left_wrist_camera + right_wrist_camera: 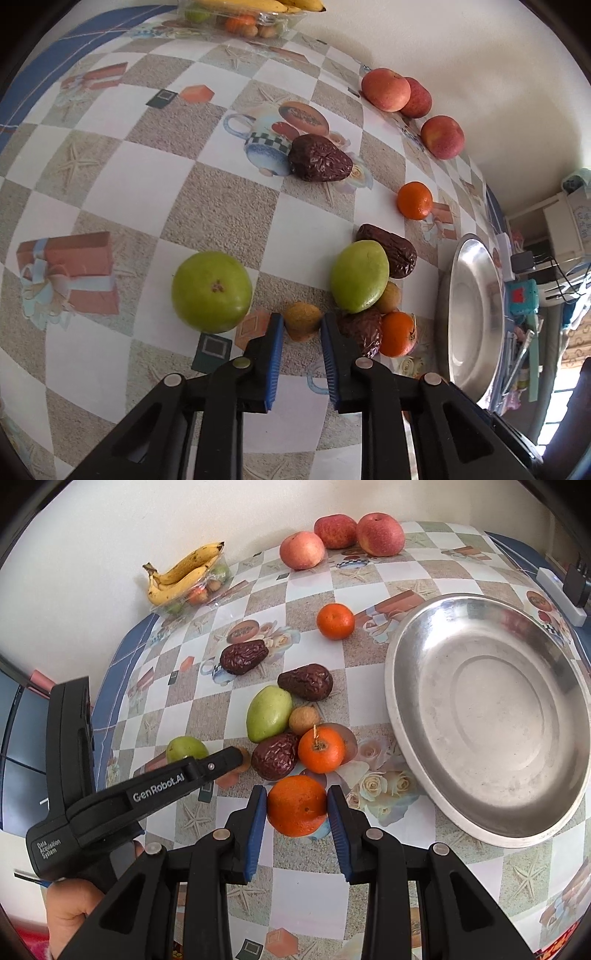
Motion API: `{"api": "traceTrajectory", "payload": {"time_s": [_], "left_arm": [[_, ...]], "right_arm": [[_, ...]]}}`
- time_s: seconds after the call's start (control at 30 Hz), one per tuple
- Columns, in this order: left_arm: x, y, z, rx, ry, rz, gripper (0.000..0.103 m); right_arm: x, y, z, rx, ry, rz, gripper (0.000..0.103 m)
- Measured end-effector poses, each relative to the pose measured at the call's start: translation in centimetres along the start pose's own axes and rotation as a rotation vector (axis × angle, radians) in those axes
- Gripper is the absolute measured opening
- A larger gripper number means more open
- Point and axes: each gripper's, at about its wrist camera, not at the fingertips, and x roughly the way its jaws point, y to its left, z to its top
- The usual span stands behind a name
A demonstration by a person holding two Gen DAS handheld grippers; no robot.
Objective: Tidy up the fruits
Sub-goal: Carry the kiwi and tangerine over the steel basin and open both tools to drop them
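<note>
My left gripper (302,321) is shut on a small brown round fruit (303,319) that rests on the patterned tablecloth, its blue pads touching both sides. A green fruit (212,291) lies to its left, and another green fruit (359,276) sits in a cluster to its right. In the right wrist view, my right gripper (297,799) is shut on a large orange (297,805) low over the table. Just beyond it lie a tangerine (322,749), a wrinkled dark date (275,757) and a second small brown fruit (303,720). The empty steel dish (487,716) stands to the right.
Three red apples (338,535) line the wall at the back. A clear tub with bananas (188,578) sits back left. Two more dates (243,657) (306,681) and a tangerine (335,621) lie mid-table. A hand (70,904) holds the left gripper's handle.
</note>
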Motion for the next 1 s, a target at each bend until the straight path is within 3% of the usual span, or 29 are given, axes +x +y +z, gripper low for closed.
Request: {"api": "traceTrajectory", "payload": {"time_s": [0.2,0.37,0.57,0.7,0.9,1.0], "left_arm": [[-1.6,-0.1,0.3,-0.018,-0.048,-0.029,0.022],[-3.2,-3.8,-0.2,0.089,-0.086,-0.096,0.022],[-2.5,-9.4,-1.5,0.235,-0.054,-0.149,0.022],[-1.4,-12.0,-2.2,0.31,-0.035,-0.13,0.022],[0.8,-15.5,-3.2,0.342,-0.001,-0.178,0.023],[1.6,-16.3,-3.7,0.372,0.018,-0.154,0.024]], "right_arm": [[-0.9,-1.2,0.5,0.055,-0.034,0.007,0.035],[-2.7,-3.8,1.4,0.13,-0.111,-0.08,0.035],[-4.1,-7.9,1.8,0.25,-0.152,-0.224,0.035],[-4.7,-10.1,1.9,0.313,-0.161,-0.242,0.035],[-5.2,-11.1,1.8,0.338,-0.171,-0.257,0.036],[-5.3,-11.6,1.7,0.355,-0.166,-0.277,0.036]]}}
